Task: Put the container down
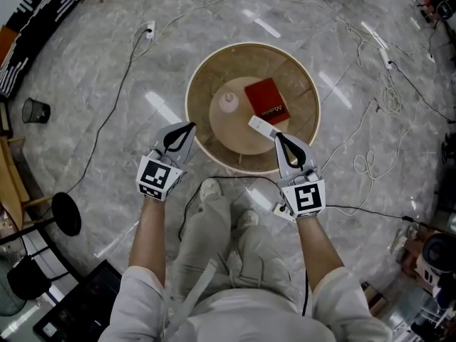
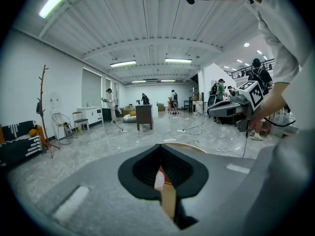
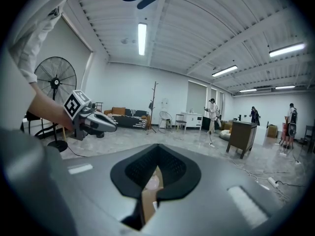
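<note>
A small pale container [image 1: 228,102] with a white top stands upright on the light inner disc of a round wooden table [image 1: 203,84]. Beside it lie a red box [image 1: 266,100] and a white stick-shaped item [image 1: 261,127]. My left gripper [image 1: 188,127] hovers over the table's front left rim, shut and empty. My right gripper [image 1: 278,138] hangs over the front right rim, just short of the white item, also shut and empty. In the left gripper view the shut left gripper [image 2: 160,147] fills the bottom and the right gripper [image 2: 231,105] shows alongside. The right gripper view shows its own tip [image 3: 157,146] and the left gripper [image 3: 96,122].
Cables [image 1: 370,159] and a power strip [image 1: 150,29] lie on the marble floor around the table. A black bin [image 1: 34,110] and a fan base [image 1: 65,213] stand to the left. The person's shoes [image 1: 211,189] are close to the table's near edge. Several people stand far back in the room.
</note>
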`<state>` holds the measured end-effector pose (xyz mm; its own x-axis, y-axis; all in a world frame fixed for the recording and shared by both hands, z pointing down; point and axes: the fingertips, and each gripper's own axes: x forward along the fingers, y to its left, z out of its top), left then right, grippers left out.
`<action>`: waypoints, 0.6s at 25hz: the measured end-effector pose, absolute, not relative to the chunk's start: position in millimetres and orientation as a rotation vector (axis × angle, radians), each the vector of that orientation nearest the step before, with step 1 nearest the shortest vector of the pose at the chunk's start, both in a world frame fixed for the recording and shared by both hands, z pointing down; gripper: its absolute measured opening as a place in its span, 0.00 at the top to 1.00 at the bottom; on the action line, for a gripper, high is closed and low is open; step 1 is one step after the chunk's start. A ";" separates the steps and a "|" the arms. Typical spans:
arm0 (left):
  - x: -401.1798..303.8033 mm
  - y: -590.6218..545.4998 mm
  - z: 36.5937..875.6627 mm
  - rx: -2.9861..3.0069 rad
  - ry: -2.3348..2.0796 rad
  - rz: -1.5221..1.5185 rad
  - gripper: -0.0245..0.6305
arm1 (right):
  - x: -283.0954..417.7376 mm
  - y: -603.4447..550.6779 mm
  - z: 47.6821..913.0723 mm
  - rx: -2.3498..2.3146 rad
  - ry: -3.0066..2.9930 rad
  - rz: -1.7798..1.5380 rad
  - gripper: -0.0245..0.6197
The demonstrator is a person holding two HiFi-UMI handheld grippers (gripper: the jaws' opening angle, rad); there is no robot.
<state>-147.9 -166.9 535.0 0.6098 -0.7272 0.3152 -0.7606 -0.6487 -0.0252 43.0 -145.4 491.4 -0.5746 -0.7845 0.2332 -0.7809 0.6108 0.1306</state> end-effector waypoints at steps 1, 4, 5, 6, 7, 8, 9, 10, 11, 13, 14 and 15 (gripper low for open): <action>-147.6 -165.4 532.5 2.720 -1.263 0.460 0.96 | 43.0 -143.8 489.0 1.278 -2.573 -0.020 0.95; -147.1 -161.7 525.8 2.717 -1.264 0.463 0.96 | 44.1 -140.4 481.6 1.276 -2.576 -0.024 0.95; -146.7 -160.8 524.6 2.715 -1.264 0.463 0.96 | 44.7 -139.5 479.8 1.276 -2.576 -0.025 0.95; -146.4 -160.1 524.2 2.716 -1.265 0.464 0.96 | 45.5 -138.5 478.7 1.276 -2.576 -0.025 0.95; -145.9 -159.6 524.2 2.717 -1.265 0.466 0.96 | 46.3 -137.7 478.2 1.277 -2.575 -0.024 0.95; -145.2 -159.2 524.3 2.716 -1.265 0.467 0.96 | 47.1 -137.2 478.1 1.278 -2.574 -0.023 0.95; -144.1 -158.9 524.5 2.717 -1.264 0.466 0.96 | 47.9 -136.7 478.2 1.278 -2.573 -0.022 0.95; -142.6 -158.4 524.7 2.716 -1.262 0.466 0.96 | 48.8 -136.4 478.3 1.277 -2.573 -0.022 0.95; -140.5 -157.7 524.9 2.713 -1.257 0.466 0.96 | 49.6 -136.0 478.4 1.276 -2.573 -0.023 0.95; -136.8 -156.2 525.8 2.710 -1.247 0.469 0.96 | 50.6 -135.5 478.0 1.274 -2.574 -0.027 0.95; -135.4 -155.7 526.1 2.709 -1.243 0.470 0.96 | 50.9 -135.2 477.6 1.274 -2.575 -0.029 0.95; -134.0 -155.2 526.3 2.709 -1.240 0.471 0.96 | 51.2 -135.0 477.3 1.273 -2.576 -0.032 0.95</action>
